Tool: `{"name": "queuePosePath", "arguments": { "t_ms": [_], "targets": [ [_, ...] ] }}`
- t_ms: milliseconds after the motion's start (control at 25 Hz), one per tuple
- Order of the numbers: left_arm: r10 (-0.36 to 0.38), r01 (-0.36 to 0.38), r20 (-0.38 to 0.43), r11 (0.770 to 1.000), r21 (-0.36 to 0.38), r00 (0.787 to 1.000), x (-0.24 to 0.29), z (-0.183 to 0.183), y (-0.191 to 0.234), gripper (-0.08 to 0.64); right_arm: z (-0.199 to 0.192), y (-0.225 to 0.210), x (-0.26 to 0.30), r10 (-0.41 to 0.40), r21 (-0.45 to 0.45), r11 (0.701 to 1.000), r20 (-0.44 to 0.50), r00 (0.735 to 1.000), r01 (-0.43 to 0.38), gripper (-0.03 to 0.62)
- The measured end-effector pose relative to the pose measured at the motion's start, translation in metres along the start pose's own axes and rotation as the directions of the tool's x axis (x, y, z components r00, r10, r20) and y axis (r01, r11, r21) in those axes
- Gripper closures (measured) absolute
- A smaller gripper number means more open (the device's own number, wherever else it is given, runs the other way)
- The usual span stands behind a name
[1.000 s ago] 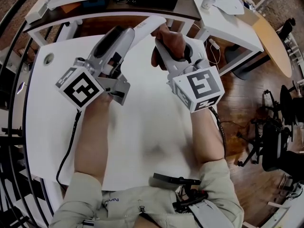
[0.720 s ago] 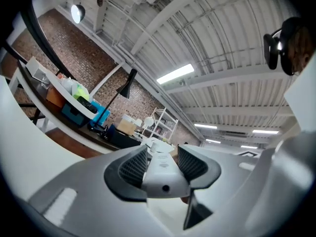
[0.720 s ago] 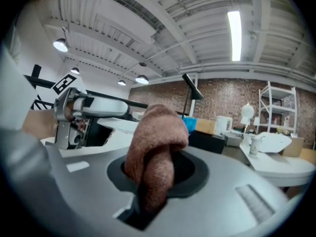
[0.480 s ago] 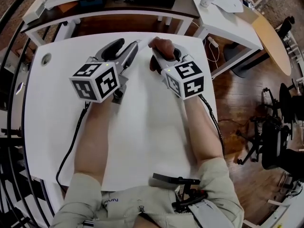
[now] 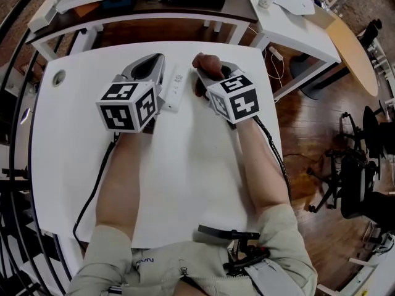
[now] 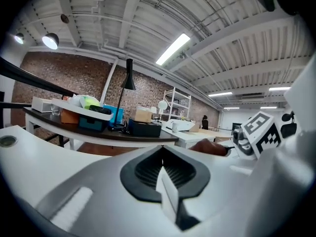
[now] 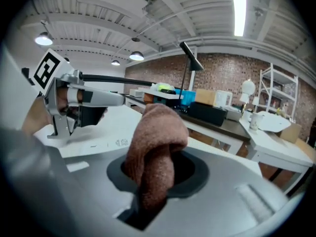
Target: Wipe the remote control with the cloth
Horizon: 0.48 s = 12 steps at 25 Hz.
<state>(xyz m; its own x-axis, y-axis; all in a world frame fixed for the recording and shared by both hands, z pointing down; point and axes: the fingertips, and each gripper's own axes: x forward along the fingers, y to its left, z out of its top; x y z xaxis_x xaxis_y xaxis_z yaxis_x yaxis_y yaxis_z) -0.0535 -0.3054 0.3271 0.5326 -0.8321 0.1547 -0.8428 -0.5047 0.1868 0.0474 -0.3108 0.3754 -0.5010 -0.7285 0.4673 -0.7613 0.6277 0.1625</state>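
Note:
The white remote control (image 5: 174,90) lies flat on the white table (image 5: 185,177), just right of my left gripper (image 5: 152,59). The left gripper's jaws have just closed. In the left gripper view they (image 6: 163,174) meet with nothing between them. My right gripper (image 5: 210,73) is on the other side of the remote, low over the table, shut on a bunched brown cloth (image 5: 207,62). In the right gripper view the cloth (image 7: 155,147) bulges up out of the jaws and hides the fingertips.
A dark desk (image 5: 154,8) with boxes and trays runs along the table's far edge. A second white table (image 5: 296,26) stands at the back right. A round grommet (image 5: 58,77) sits near the table's left corner. A black cable (image 5: 92,184) trails from the left gripper.
Both grippers have come down to the table. The remote, earlier held up in the left gripper's jaws, now lies on the table beside it, and those jaws have shut.

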Motion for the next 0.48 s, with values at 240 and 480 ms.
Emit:
{"name": "queuePosePath", "arguments": {
  "t_ms": [240, 480],
  "targets": [
    [0.037, -0.036, -0.038, 0.998, 0.046, 0.999, 0.002, -0.008, 0.003, 0.554, -0.019, 0.001, 0.004, 0.025, 0.004, 1.000, -0.121, 0.992, -0.025, 0.499],
    [0.091, -0.088, -0.041, 0.993, 0.081, 0.995, 0.001, -0.008, 0.011, 0.554, -0.024, -0.002, 0.004, 0.016, 0.014, 1.000, -0.152, 0.988, -0.014, 0.428]
  ]
}}
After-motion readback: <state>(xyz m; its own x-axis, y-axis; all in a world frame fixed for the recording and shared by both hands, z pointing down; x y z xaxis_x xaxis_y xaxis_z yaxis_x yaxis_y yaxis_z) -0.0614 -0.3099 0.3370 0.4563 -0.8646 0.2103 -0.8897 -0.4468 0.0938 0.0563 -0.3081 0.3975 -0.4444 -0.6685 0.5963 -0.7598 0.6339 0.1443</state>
